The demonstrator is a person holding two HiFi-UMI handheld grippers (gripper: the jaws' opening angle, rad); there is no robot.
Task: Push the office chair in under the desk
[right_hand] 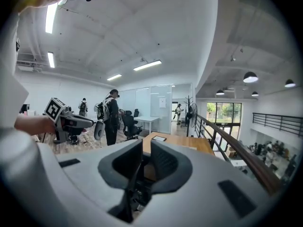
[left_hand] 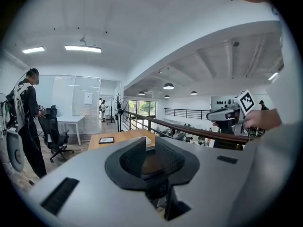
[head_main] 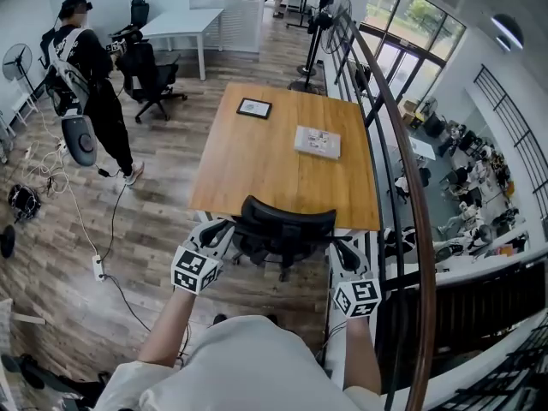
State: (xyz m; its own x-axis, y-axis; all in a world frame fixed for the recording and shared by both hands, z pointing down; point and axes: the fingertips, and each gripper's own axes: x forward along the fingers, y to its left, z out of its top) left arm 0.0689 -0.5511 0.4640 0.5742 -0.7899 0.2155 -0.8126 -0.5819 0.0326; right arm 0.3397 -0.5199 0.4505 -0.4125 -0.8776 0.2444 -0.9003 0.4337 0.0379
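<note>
A black office chair [head_main: 287, 221] stands at the near edge of the wooden desk [head_main: 274, 152], its backrest towards me. My left gripper [head_main: 229, 228] is at the backrest's left edge and my right gripper [head_main: 336, 245] at its right edge. In the left gripper view the left gripper [left_hand: 150, 150] has its jaws drawn narrow around a dark part of the chair [left_hand: 156, 186], with the desk [left_hand: 125, 135] beyond. The right gripper [right_hand: 146, 157] is likewise narrow around the chair's dark edge [right_hand: 135, 193]. The seat and base are mostly hidden.
A white box [head_main: 318, 141] and a dark framed tablet [head_main: 254, 108] lie on the desk. A curved wooden railing [head_main: 402, 144] runs close along the right. A person [head_main: 94, 75] stands far left beside another chair [head_main: 150, 75]; cables and a power strip [head_main: 98, 268] lie on the floor.
</note>
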